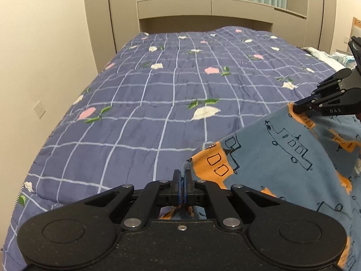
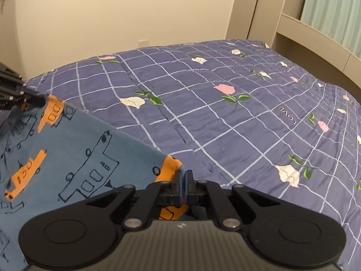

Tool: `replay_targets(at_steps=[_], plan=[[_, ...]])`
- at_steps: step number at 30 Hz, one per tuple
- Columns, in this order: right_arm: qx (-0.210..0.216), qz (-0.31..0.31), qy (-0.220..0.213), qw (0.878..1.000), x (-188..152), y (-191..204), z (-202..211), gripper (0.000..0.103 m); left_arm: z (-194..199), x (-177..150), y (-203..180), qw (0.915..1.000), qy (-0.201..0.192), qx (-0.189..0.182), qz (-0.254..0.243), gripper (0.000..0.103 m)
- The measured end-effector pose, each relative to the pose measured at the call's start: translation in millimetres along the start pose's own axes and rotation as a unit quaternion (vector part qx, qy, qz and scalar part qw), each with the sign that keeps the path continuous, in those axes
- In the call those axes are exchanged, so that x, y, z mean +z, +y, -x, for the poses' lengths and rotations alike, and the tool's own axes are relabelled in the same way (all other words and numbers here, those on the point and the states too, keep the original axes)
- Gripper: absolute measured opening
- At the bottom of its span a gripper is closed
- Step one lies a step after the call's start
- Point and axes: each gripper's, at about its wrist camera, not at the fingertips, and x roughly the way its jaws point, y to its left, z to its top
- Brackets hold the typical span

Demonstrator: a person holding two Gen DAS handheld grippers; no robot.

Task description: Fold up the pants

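The pants (image 1: 279,158) are blue cloth with orange vehicle prints, stretched between my two grippers above the bed. My left gripper (image 1: 182,174) is shut on one corner of the pants edge; the cloth runs off to the right from its pads. In the same view my right gripper (image 1: 295,107) pinches the other corner at the far right. From the right wrist view, my right gripper (image 2: 183,176) is shut on an orange patch of the pants (image 2: 74,151), and the left gripper (image 2: 42,100) holds the far corner at the left edge. The lower part of the pants hangs out of sight.
A purple quilt (image 1: 158,94) with a white grid and flower prints covers the bed. A beige headboard unit (image 1: 203,9) with green curtains stands behind it. A beige wall (image 2: 112,15) with a socket runs along one side. Light blue bedding (image 1: 331,56) lies at the far right.
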Motion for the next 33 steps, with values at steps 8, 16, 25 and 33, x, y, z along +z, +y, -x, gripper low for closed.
replay_targets(at_steps=[8, 16, 25, 33], plan=[[-0.018, -0.003, -0.03, 0.999, -10.8, 9.4, 19.6, 0.002, 23.4, -3.6, -2.3, 0.9992, -0.038, -0.011, 0.001, 0.001], [-0.04, -0.022, -0.085, 0.995, -26.3, 28.0, 94.7, 0.002, 82.7, -6.4, -16.7, 0.9954, -0.089, -0.032, -0.013, 0.001], [-0.058, -0.022, -0.123, 0.99, -68.3, 71.5, 187.4, 0.002, 154.2, -42.8, -48.1, 0.9903, -0.112, -0.064, -0.052, 0.001], [-0.072, -0.039, -0.127, 0.989, -132.2, 121.4, 236.1, 0.002, 184.0, -103.8, -73.4, 0.9849, -0.108, -0.094, -0.097, 0.001]])
